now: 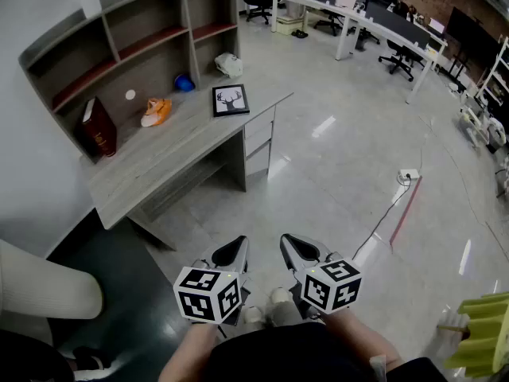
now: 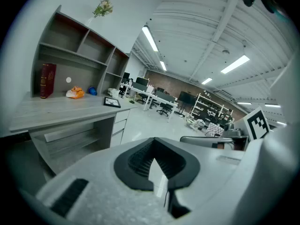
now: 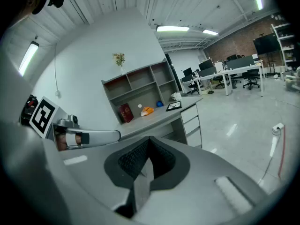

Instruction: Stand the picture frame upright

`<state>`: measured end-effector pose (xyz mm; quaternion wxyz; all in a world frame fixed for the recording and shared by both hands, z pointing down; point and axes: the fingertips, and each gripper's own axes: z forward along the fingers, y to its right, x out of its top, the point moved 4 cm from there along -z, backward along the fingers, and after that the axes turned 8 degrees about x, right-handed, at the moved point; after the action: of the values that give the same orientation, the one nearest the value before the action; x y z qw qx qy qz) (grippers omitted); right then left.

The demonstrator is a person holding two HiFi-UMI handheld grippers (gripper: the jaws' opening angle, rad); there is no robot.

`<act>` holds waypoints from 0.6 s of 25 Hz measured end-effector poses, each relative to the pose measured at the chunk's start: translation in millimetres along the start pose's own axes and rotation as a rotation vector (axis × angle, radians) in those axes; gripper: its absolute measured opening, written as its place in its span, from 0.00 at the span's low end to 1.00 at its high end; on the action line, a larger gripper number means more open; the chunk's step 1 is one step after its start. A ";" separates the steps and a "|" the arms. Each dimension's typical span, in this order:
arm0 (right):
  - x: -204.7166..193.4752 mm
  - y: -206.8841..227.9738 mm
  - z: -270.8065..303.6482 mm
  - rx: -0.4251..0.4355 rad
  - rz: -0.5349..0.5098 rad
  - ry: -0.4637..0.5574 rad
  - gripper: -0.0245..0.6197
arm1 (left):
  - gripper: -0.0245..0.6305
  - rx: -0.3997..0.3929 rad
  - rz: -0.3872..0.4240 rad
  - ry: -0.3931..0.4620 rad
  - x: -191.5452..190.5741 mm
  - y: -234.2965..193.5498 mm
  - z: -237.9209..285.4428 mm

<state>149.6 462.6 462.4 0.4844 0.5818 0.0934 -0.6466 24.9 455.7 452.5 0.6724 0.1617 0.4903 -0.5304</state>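
Black-framed, the picture frame lay flat on the grey tabletop, well apart from the left claw and right claw, both closed together and holding nothing.

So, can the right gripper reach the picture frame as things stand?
Probably not yet. The right gripper is shut and held near the body, while the picture frame lies flat on the desk across the floor. Nothing blocks the way.

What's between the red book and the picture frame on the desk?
In the head view, an orange thing lies on the desk between the book and the frame, apart from both.
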 end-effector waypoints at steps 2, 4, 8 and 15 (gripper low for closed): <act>1.1 4.2 -3.5 -0.001 0.004 0.006 0.03 | 0.03 0.002 0.004 -0.003 0.5 4.5 3.5; 2.6 9.3 -6.0 0.003 0.027 0.018 0.03 | 0.03 0.003 0.004 -0.006 1.0 8.3 7.3; 6.9 21.1 -7.4 0.019 0.070 0.029 0.03 | 0.03 -0.003 -0.002 -0.004 2.3 15.7 14.9; 21.7 36.3 5.8 0.063 0.058 0.004 0.03 | 0.03 0.023 0.007 0.008 15.7 19.6 30.9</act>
<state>175.6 428.8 461.9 0.4843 0.6005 0.0571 -0.6337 56.3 431.7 447.9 0.6703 0.1733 0.4862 -0.5332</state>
